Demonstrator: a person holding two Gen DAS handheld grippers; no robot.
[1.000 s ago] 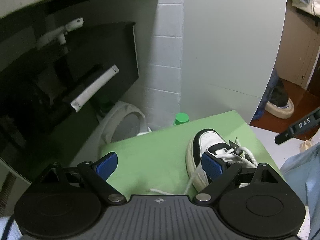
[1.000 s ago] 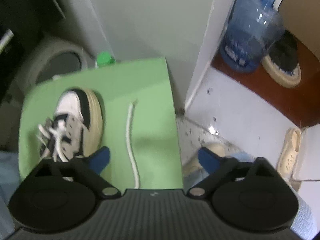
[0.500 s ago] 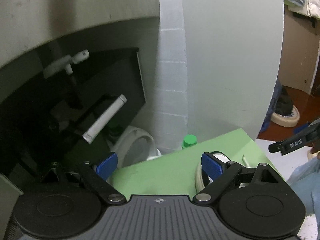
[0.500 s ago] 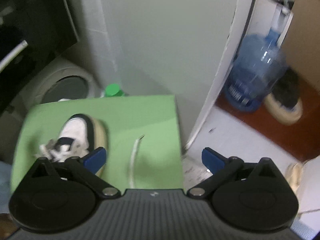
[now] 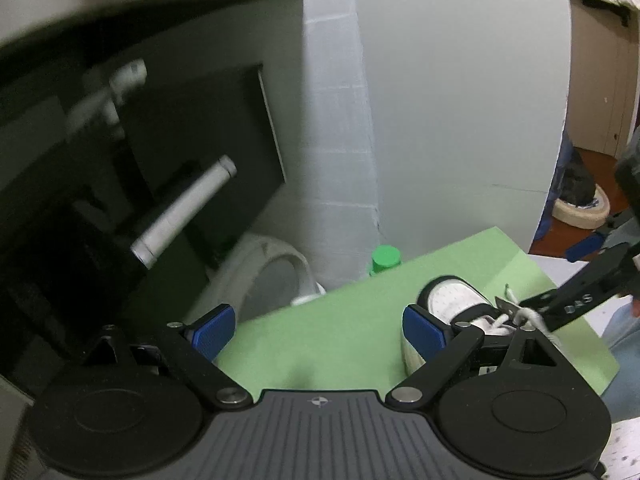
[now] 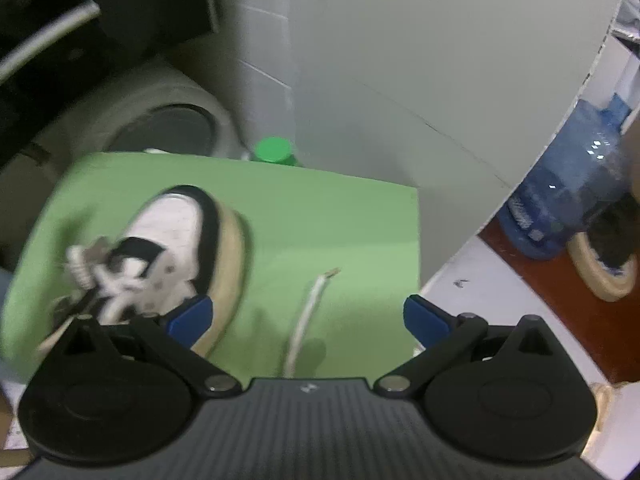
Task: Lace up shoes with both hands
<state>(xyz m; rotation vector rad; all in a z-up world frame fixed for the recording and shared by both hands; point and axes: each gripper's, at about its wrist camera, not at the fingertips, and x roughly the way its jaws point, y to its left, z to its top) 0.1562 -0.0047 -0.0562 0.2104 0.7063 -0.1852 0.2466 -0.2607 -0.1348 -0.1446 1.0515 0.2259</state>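
On green mat, shoe part-laced, both grippers empty.

Left wrist view: left gripper (image 5: pixel 318 330) fingers spread wide, nothing between them; one blue pad overlaps the near side of the shoe (image 5: pixel 456 300) in the picture, contact unclear. Shoe toe points toward green bottle cap (image 5: pixel 385 258) beyond the mat (image 5: pixel 320 332). White lace bunched over the tongue; right gripper's black finger reaches in just beside that bunch. Right wrist view: right gripper (image 6: pixel 306 316) also wide apart, holding nothing. Loose lace end (image 6: pixel 306 312) lies on the mat beside the shoe's sole, between the fingers. Lower eyelets look crossed, though blurred. Judgement: lacing begun, not finished; free end not yet picked up, upper eyelets and knot remain.
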